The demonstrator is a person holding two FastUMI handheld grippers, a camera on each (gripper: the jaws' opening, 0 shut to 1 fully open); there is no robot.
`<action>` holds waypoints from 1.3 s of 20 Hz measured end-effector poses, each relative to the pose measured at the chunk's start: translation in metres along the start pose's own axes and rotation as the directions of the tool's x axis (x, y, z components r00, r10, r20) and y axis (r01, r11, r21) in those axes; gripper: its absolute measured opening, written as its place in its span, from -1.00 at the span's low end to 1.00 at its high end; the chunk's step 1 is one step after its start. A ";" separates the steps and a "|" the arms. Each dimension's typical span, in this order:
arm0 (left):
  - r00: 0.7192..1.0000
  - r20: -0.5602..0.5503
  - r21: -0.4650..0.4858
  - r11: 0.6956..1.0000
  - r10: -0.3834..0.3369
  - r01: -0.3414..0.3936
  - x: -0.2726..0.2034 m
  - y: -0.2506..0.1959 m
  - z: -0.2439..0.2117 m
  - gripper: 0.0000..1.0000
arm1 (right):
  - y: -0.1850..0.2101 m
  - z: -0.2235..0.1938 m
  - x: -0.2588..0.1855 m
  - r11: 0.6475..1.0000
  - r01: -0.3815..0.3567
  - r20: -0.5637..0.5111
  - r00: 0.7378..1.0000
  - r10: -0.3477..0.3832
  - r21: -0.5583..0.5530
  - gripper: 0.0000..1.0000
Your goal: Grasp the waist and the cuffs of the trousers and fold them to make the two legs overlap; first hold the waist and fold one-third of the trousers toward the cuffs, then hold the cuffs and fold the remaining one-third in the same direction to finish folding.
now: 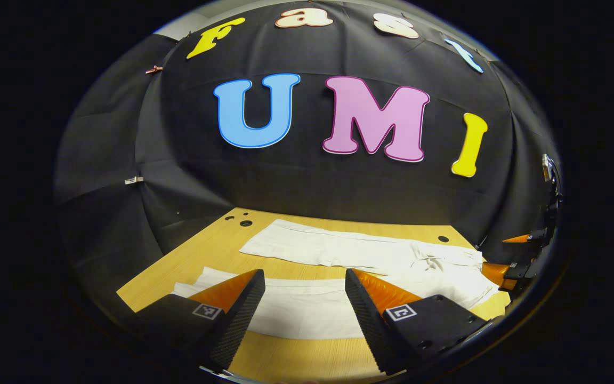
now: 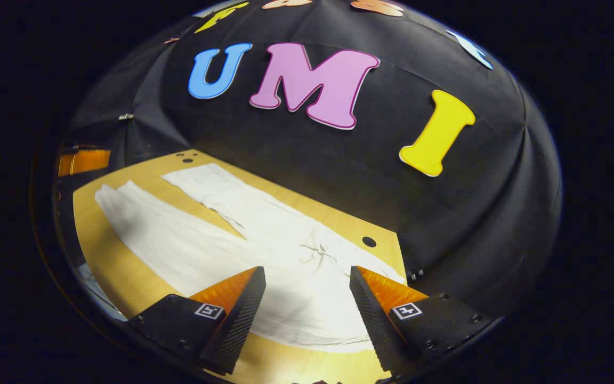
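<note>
No readable text, brand or number stands on anything here. The nearest to a sign are small square coded markers, one on each finger block of the left gripper (image 1: 305, 277) and right gripper (image 2: 307, 274); they spell nothing.

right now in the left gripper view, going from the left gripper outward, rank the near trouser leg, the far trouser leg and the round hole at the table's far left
1. Near leg of the white cloth trousers: right in front of the open left gripper, low centre.
2. Far white leg: beyond a strip of bare wooden table, mid-table.
3. Round dark hole: far left, by the booth's black cloth wall.
</note>
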State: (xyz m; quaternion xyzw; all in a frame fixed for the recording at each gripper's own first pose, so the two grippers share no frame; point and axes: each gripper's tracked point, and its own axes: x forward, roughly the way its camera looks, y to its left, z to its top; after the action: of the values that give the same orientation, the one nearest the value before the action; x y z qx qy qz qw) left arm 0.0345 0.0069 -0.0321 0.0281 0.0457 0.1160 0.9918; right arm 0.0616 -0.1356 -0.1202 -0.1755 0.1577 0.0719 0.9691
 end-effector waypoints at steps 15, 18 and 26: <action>0.998 -0.064 0.049 0.998 0.028 -0.025 0.000 -0.023 -0.045 0.92 | -0.084 -0.156 0.005 0.874 -0.250 -0.281 0.950 0.138 -0.416 0.96; 0.995 -0.087 0.046 0.998 0.057 -0.053 -0.001 -0.015 -0.055 0.92 | -0.089 -0.185 0.007 0.821 -0.307 -0.337 0.930 0.150 -0.481 0.95; 0.984 -0.108 0.030 0.990 0.140 -0.137 -0.007 0.009 -0.061 0.92 | -0.100 -0.218 0.033 0.683 -0.309 -0.340 0.936 0.093 -0.662 0.87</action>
State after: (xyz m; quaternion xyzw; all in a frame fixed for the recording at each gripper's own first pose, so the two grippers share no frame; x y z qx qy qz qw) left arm 0.0200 0.0172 -0.0919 0.0360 0.0992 0.1854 0.9770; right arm 0.0512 -0.3047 -0.2928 -0.5223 0.2716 0.2081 0.7811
